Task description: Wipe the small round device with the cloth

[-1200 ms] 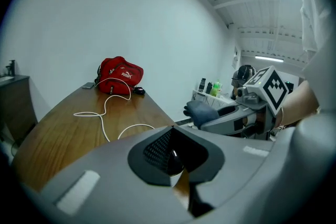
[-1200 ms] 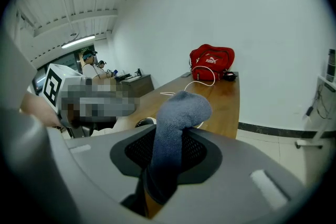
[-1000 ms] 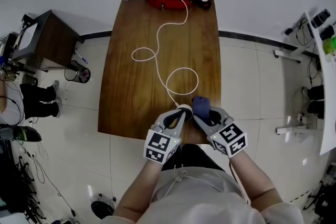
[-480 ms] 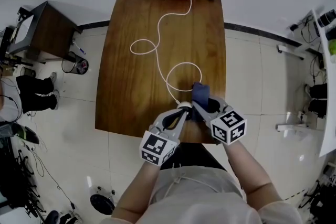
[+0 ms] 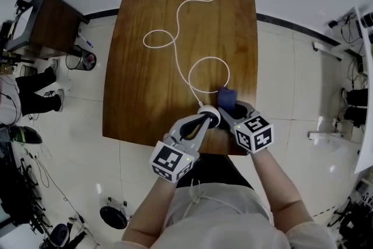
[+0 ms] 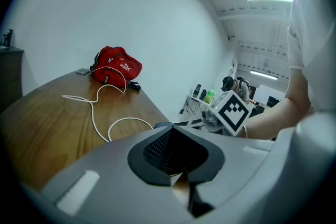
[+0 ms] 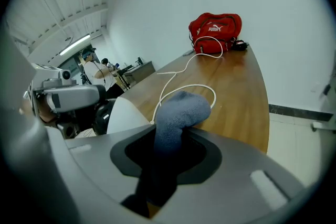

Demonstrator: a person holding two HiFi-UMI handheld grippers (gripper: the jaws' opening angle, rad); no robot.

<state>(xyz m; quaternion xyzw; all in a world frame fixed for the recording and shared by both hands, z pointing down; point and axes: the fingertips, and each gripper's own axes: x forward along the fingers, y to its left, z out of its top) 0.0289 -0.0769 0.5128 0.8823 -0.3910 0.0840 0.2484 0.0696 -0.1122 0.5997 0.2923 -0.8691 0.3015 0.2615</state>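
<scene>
While a small round white device (image 5: 208,112) is lying at the tips of the shut left gripper (image 5: 206,120), right gripper (image 5: 227,113) is pinching blue fuzzy cloth (image 5: 227,97) just alongside, now sitting lower than before.

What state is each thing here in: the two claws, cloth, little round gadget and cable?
left claw: shut on the small round device
right claw: shut on the cloth
cloth: bunched, sticking out past that claw
small round device: gripped, white cable attached
white cable: slack, looped across the table
</scene>
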